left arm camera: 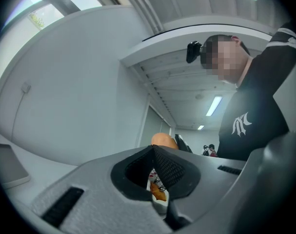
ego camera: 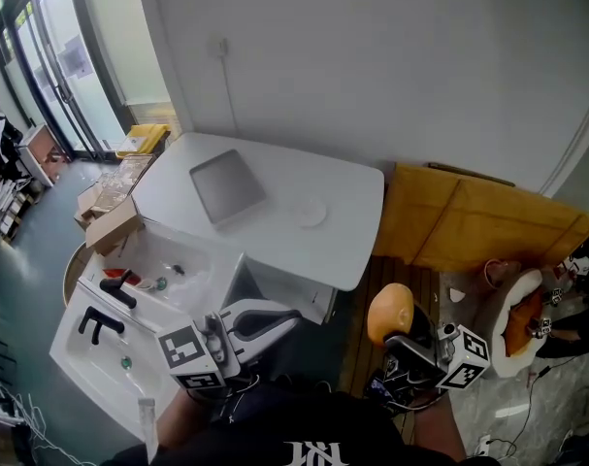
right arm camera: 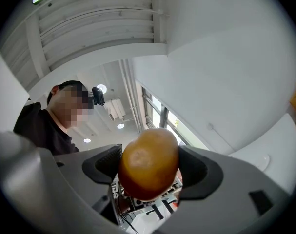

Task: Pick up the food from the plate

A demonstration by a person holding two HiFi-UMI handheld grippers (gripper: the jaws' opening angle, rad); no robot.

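A round orange-brown piece of food [ego camera: 391,311] is held off the table, below the table's near right corner. My right gripper [ego camera: 395,330] is shut on it; in the right gripper view the food [right arm camera: 148,164] fills the gap between the two dark pads [right arm camera: 192,168]. My left gripper [ego camera: 284,320] hovers in front of the table's near edge, shut and empty; its jaws meet at a point [left arm camera: 153,148] in the left gripper view. A small white plate [ego camera: 309,212] lies bare on the white table [ego camera: 352,187].
A grey square tray [ego camera: 226,187] lies on the table left of the plate. A white sink unit [ego camera: 76,352] with black taps [ego camera: 116,287] stands at the left, cardboard boxes [ego camera: 110,223] behind it. Brown cardboard sheets [ego camera: 478,223] cover the floor at right.
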